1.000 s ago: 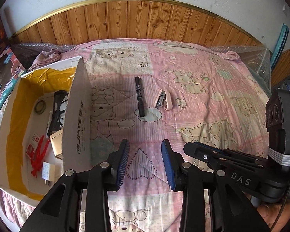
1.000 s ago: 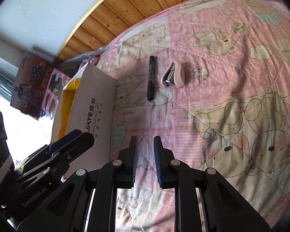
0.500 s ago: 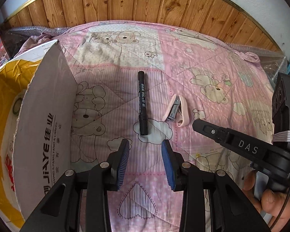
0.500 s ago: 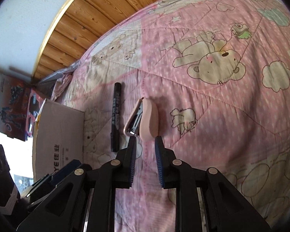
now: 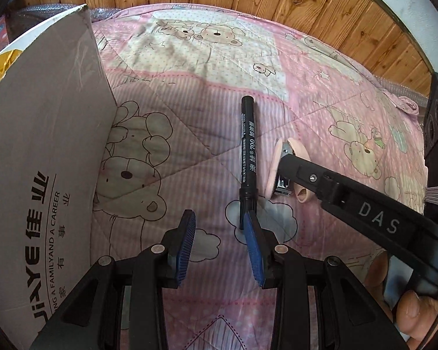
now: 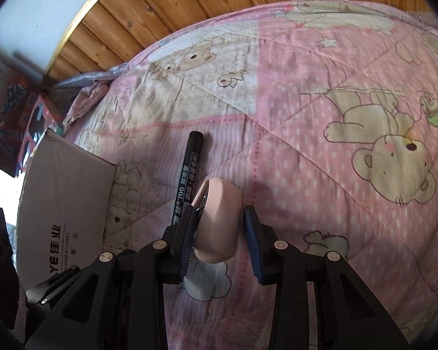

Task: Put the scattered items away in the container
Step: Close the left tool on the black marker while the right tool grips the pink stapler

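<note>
Stapler (image 6: 216, 221), pink: on the bed quilt (image 6: 306, 145) beside the black marker (image 5: 247, 157), between my right tool's (image 6: 219, 233) parted pads, not yet clamped. Left tool (image 5: 219, 245): open, empty, at the marker's near end. Next: squeeze, lift, carry to cardboard box (image 5: 43, 145).

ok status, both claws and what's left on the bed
Right claw open, straddling pink stapler. Left claw open, by black marker. Box left, path clear.
</note>
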Demonstrator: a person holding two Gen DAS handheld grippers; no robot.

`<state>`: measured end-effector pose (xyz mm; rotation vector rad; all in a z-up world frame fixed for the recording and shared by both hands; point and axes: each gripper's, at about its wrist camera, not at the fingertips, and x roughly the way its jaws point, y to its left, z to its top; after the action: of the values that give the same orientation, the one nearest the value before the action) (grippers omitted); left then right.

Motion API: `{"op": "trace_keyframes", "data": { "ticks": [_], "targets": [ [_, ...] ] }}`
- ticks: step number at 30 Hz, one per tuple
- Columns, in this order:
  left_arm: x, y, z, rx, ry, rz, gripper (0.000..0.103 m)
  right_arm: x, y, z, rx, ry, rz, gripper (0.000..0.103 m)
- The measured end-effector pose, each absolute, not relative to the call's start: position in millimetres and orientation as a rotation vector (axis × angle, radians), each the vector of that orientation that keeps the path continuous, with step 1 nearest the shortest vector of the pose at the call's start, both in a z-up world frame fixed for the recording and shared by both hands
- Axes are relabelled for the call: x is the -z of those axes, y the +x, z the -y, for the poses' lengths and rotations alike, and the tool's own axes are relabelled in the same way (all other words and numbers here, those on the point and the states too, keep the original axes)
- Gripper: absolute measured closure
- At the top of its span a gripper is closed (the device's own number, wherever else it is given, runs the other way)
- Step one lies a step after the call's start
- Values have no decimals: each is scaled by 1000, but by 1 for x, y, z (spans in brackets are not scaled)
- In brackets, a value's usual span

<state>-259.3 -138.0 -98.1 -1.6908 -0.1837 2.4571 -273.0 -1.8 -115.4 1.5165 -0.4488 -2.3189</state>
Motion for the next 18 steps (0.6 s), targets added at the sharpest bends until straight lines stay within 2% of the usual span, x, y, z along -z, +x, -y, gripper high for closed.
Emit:
{"op": "trace_keyframes", "data": {
  "ticks": [2,9,14,15,16,18],
  "targets": [
    [99,-261,136,-2452,-1683,193,67,115,-276,6,2297,1522,429,74],
    [106,-271,120,-2427,-1678,186,67,93,-262,-24,2424,1516,347,75],
    [112,-282,108,-2468,-1622,140,68,100,-247,-42,2435,1561,315,75],
    [112,-284,107,-2479,-1611,129,71,103,-245,-43,2424,1569,324,75],
    [112,-285,106,-2490,-1602,121,83,107,-243,-44,2414,1576,337,75],
    [112,-287,107,-2492,-1600,123,87,109,-240,-44,2409,1573,360,75]
  ]
}}
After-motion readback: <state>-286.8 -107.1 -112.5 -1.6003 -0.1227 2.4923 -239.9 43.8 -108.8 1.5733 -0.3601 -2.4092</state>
